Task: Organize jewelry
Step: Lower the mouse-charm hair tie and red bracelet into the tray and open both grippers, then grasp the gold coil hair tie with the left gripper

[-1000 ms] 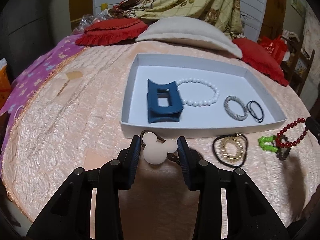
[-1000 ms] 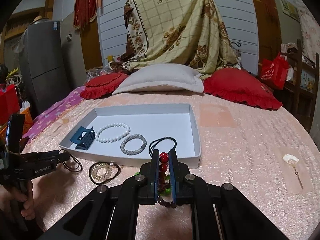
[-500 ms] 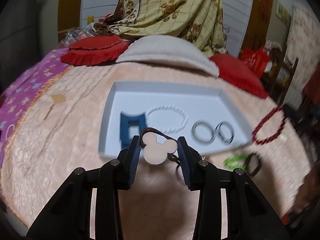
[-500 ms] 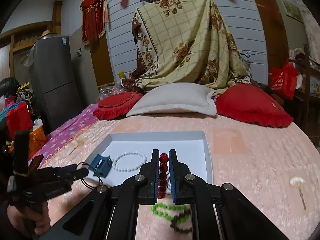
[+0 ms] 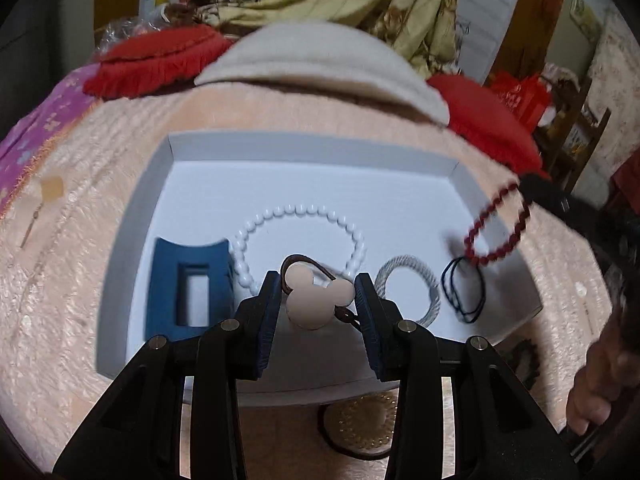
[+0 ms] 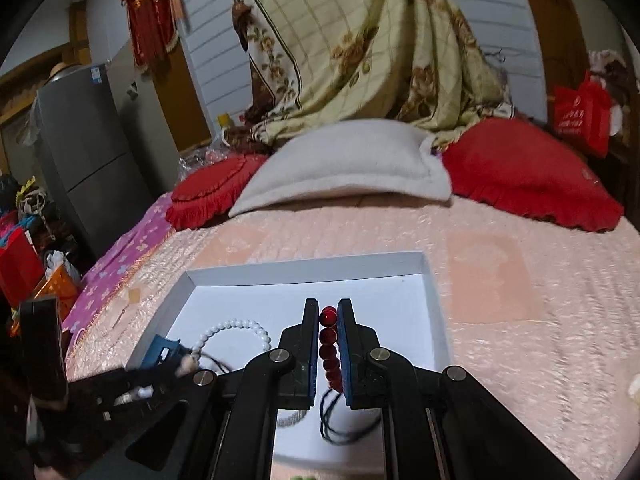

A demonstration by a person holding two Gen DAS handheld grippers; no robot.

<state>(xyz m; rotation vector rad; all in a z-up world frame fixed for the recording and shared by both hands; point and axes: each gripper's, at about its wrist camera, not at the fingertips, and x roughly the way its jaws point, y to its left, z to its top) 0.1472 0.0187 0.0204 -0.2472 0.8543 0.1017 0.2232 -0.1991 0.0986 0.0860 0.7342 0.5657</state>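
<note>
While your left hand-held gripper (image 5: 316, 300) is clamping the mouse-head hair tie (image 5: 314, 298) and the right hand-held gripper (image 6: 329, 344) is pinching the red bead bracelet (image 6: 330, 348), be lowering both into bare spots of the white tray (image 5: 312, 184).

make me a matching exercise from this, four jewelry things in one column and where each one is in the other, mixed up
1 mouse-shaped hair tie
2 red bead bracelet
3 white bead bracelet
4 gold coil hair tie

a lying in the white tray
b on the bedspread, near side of the tray
c held in the left gripper
d held in the right gripper

Pairs: 1-c, 2-d, 3-a, 4-b
</note>
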